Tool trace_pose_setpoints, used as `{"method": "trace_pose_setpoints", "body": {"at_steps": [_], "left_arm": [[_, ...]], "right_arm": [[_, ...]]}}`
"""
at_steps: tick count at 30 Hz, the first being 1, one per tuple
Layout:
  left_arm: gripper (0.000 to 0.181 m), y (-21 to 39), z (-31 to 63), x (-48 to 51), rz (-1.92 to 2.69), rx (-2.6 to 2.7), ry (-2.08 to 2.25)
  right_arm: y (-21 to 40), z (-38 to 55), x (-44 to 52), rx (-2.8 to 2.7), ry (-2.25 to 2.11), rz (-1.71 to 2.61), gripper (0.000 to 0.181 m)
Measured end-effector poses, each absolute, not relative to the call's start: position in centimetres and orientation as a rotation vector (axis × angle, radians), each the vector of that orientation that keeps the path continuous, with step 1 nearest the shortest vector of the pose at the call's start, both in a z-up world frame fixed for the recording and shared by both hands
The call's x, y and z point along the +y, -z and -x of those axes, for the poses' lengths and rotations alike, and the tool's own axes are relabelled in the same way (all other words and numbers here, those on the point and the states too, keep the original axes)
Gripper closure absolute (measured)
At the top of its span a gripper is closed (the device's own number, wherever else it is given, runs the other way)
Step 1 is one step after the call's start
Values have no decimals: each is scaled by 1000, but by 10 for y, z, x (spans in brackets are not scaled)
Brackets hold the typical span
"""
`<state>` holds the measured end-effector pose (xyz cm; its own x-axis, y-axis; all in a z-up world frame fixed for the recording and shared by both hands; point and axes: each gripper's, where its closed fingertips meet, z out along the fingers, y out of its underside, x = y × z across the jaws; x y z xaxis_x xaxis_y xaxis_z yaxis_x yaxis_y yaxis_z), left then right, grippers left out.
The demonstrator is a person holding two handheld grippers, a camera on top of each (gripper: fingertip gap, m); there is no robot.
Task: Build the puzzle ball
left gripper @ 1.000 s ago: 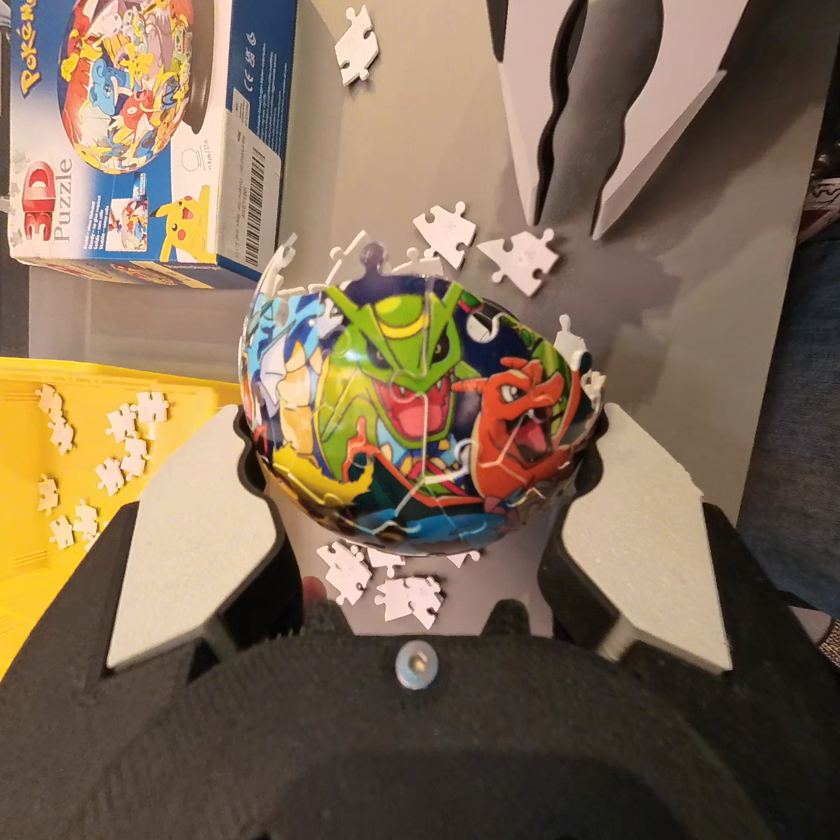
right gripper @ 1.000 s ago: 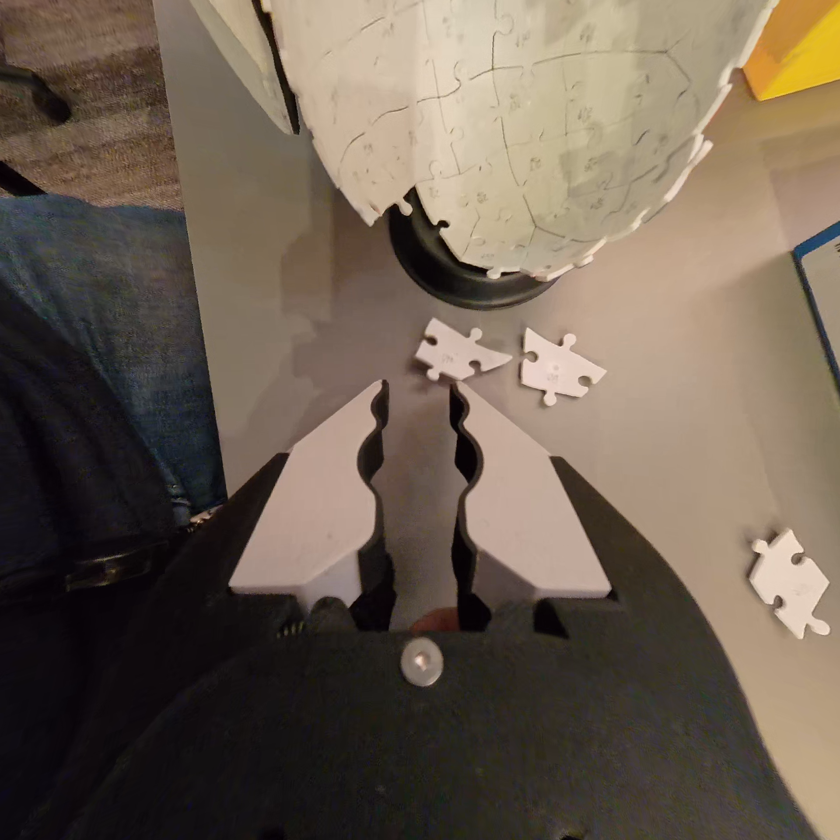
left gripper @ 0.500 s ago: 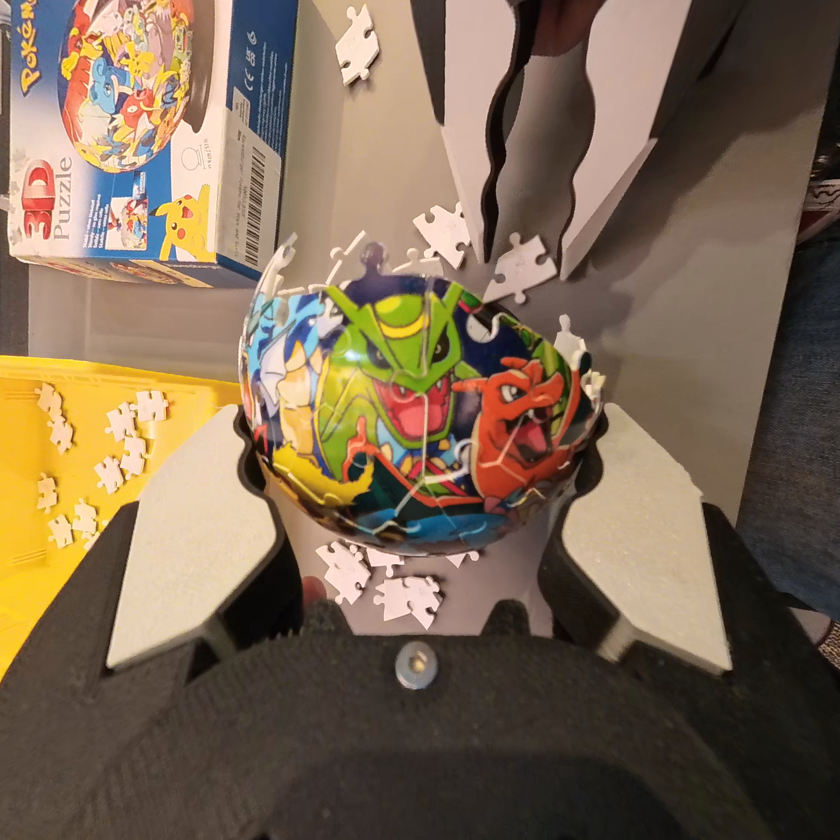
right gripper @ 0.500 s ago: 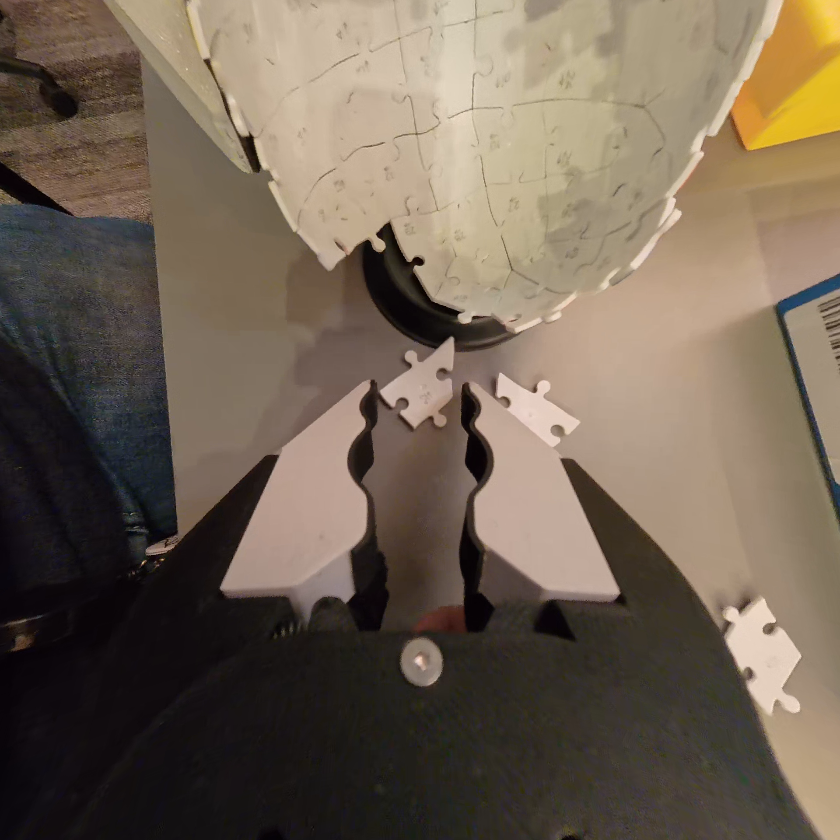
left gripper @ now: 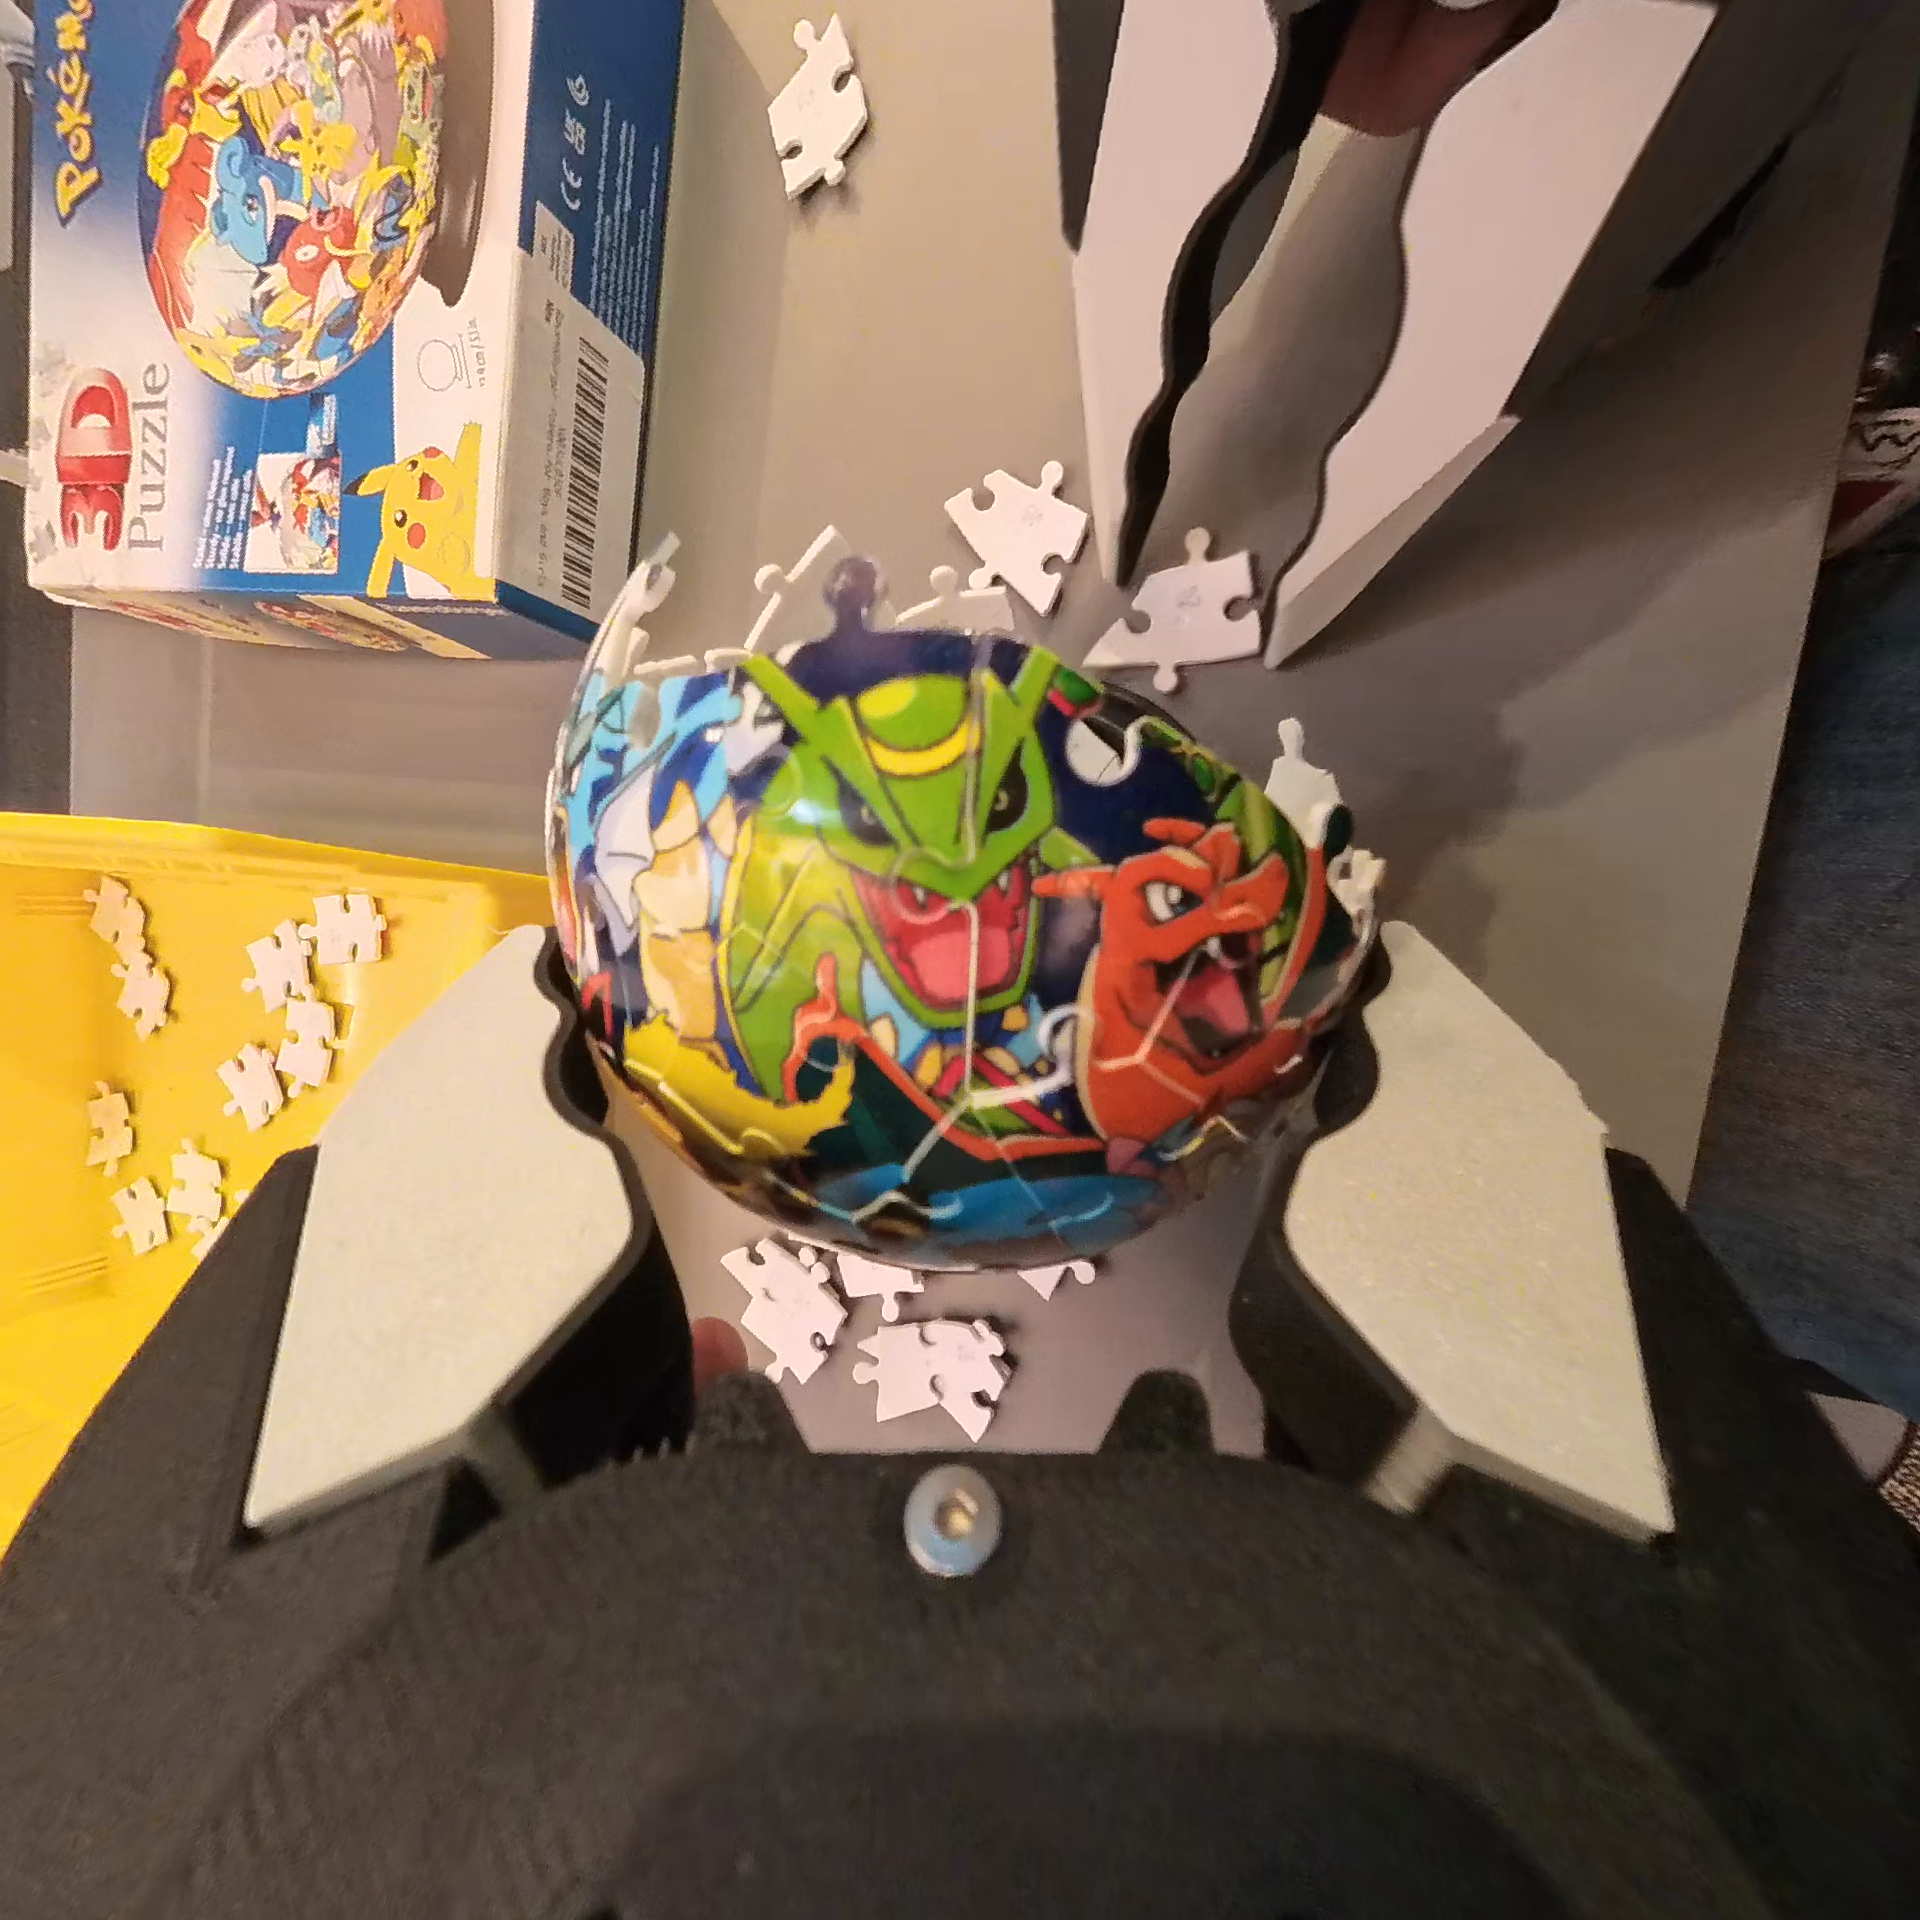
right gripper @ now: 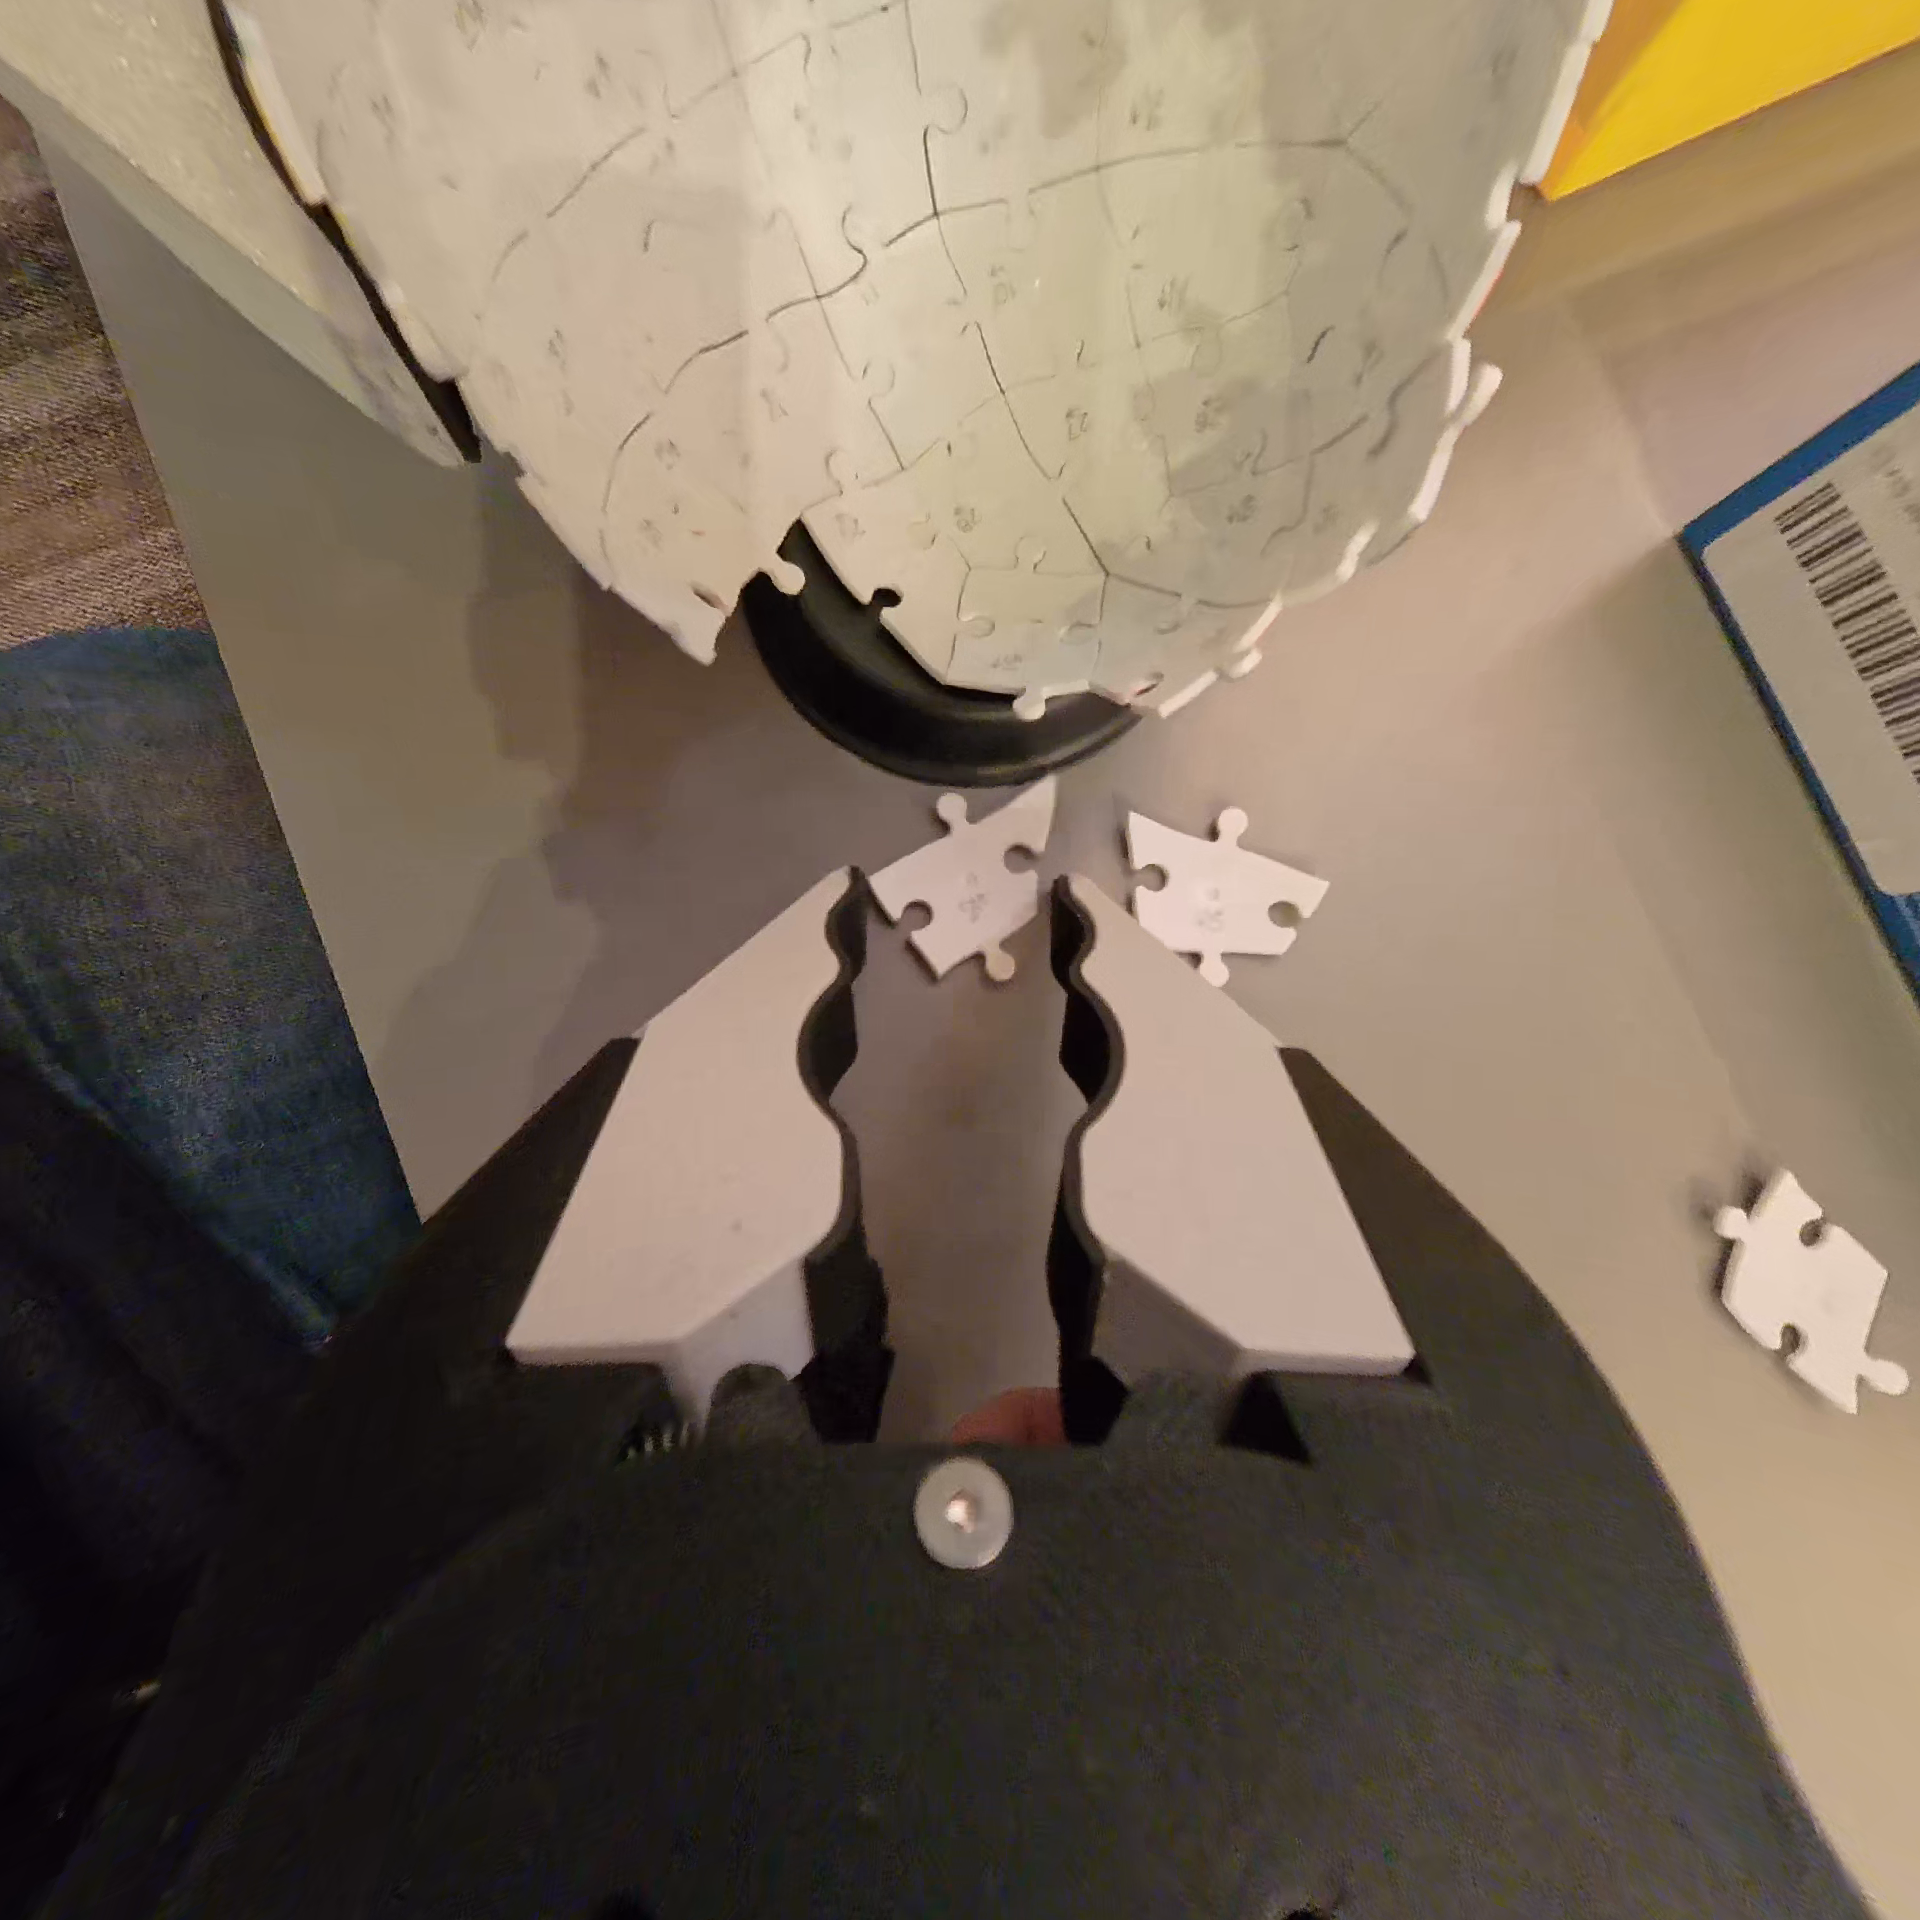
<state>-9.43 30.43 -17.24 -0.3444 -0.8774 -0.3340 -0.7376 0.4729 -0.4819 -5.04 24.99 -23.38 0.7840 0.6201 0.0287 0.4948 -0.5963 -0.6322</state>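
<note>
We worked on a grey tabletop (left gripper: 894,343), with jeans-clad legs beside its edge in both views. At one far corner lay the blue puzzle box (left gripper: 312,301), and a yellow tray (left gripper: 62,1091) of loose white pieces sat against the side edge near it. Our left gripper (left gripper: 961,997) clasped the half-built puzzle ball (left gripper: 956,935) between its widely spread fingers, pressed to either side of the printed shell; the ball sat mid-table, over a black ring stand (right gripper: 925,717), its open, jagged rim turned away from us. From the right wrist view we saw the shell's white numbered inside (right gripper: 935,312). Our right gripper (right gripper: 956,914) had its jaws partly open and held nothing, its tips lowered to either side of a white puzzle piece (right gripper: 966,904) lying face down just beyond the stand. A second piece (right gripper: 1216,894) lay just beside the finger, a third (right gripper: 1803,1288) well apart toward the box, and a few more (left gripper: 873,1340) under the ball's near side.
</note>
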Motion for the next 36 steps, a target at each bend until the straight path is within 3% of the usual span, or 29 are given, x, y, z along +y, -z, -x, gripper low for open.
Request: {"method": "trace_pose_setpoints", "body": {"at_steps": [19,36], "left_arm": [[48,170,99,310,1332,2193,293],[49,159,114,323,1304,2294,138]], "right_arm": [[219,55,253,-984,-373,2230,151],[202,79,262,-1466,-364,1931,151]]}}
